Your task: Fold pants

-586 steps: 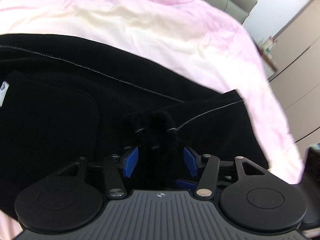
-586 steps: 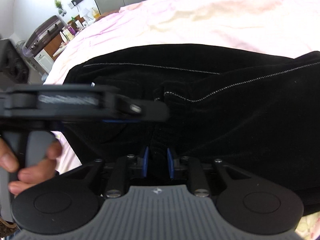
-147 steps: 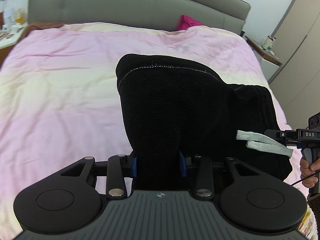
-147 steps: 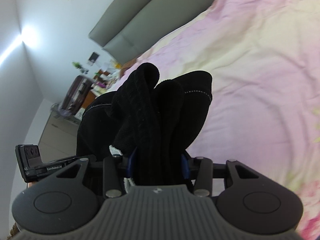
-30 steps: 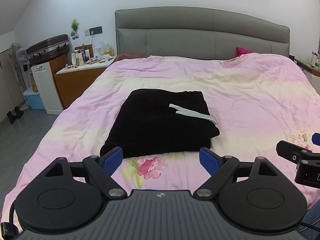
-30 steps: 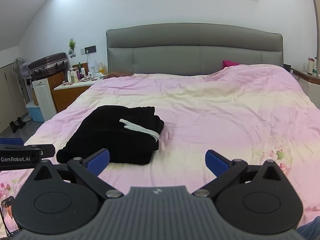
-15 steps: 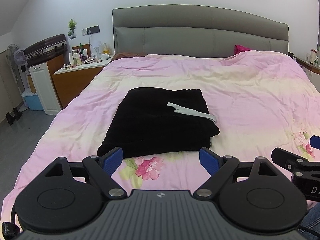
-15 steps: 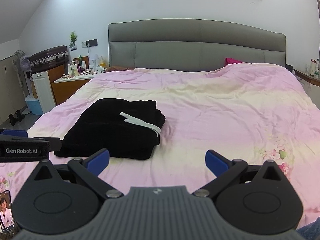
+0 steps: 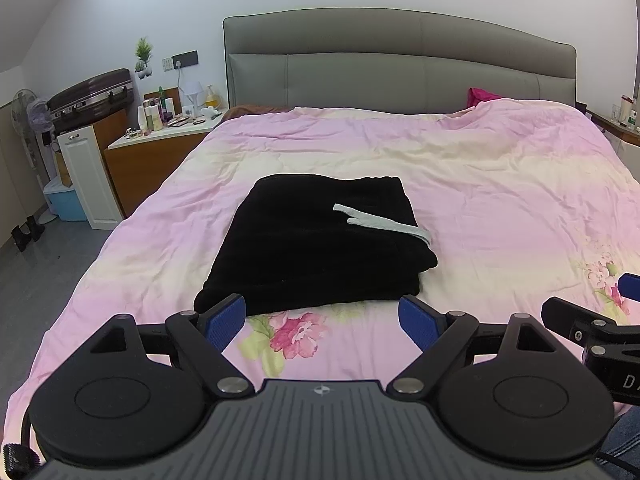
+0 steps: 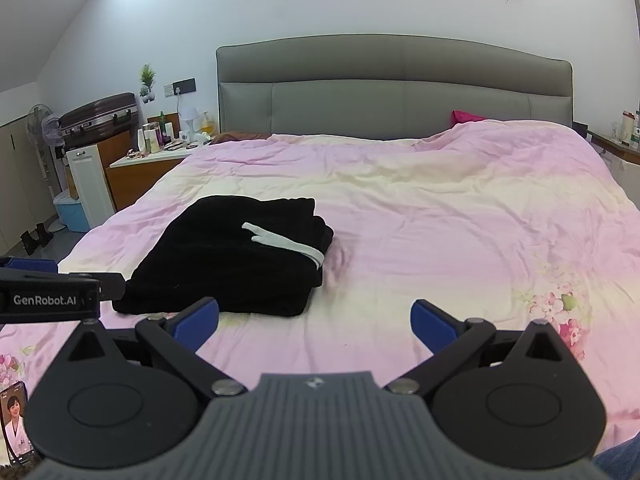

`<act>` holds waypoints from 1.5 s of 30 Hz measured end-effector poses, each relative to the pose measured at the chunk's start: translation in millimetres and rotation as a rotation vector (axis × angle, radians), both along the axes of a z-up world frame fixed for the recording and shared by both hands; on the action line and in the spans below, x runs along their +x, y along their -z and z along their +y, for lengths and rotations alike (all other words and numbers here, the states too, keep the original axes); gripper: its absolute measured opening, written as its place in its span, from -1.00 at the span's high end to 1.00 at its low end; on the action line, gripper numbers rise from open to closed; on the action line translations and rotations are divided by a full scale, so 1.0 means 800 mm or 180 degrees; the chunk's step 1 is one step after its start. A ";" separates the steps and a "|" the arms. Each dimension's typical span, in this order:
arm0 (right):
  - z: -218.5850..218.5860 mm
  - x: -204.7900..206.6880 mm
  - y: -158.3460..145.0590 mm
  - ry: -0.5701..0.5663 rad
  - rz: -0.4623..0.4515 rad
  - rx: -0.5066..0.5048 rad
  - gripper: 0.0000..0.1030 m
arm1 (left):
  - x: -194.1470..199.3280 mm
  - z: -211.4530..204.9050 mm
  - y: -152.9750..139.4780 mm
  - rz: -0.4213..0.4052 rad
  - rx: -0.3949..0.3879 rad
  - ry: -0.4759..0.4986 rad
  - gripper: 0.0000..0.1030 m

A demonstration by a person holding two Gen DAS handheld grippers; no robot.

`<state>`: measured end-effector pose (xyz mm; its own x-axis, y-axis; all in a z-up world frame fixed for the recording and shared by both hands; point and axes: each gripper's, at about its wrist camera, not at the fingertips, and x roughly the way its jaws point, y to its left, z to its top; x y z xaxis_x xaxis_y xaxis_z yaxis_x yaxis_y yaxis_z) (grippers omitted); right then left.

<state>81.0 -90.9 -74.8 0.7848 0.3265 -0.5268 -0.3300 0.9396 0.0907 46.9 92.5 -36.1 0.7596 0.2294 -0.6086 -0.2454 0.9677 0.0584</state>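
The black pants (image 9: 316, 240) lie folded in a flat rectangle on the pink bed (image 9: 500, 200), a white drawstring (image 9: 380, 220) resting on top. They also show in the right wrist view (image 10: 232, 256), with the drawstring (image 10: 284, 244). My left gripper (image 9: 322, 320) is open and empty, held back from the near edge of the pants. My right gripper (image 10: 316, 320) is open and empty, to the right of the pants. Each gripper's body shows at the edge of the other's view.
A grey headboard (image 9: 400, 68) stands at the back. A wooden nightstand (image 9: 152, 156) with bottles, a white cabinet (image 9: 88, 176) and a suitcase (image 9: 92, 96) stand left of the bed. A phone (image 10: 14, 424) lies at lower left.
Both grippers have drifted a little closer to the bed and slightly lower; the pants stay still. Both grippers remain open.
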 end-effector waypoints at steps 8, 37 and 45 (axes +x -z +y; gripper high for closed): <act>-0.003 0.001 0.001 -0.0004 0.0037 -0.0016 -0.90 | 0.001 0.000 -0.001 0.0009 0.0002 -0.0001 -0.96; -0.007 -0.008 -0.002 0.0017 0.0048 0.0039 -0.90 | -0.004 -0.002 -0.004 -0.0046 0.0003 0.0015 -0.96; -0.006 -0.015 -0.008 0.0021 0.0018 0.0056 -0.90 | -0.007 -0.002 -0.006 -0.0065 0.0003 0.0023 -0.96</act>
<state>69.1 -96.0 -68.5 0.7841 0.3304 -0.5253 -0.3231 0.9401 0.1090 41.4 91.0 -31.3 0.7736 0.2243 -0.5927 -0.2395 0.9694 0.0542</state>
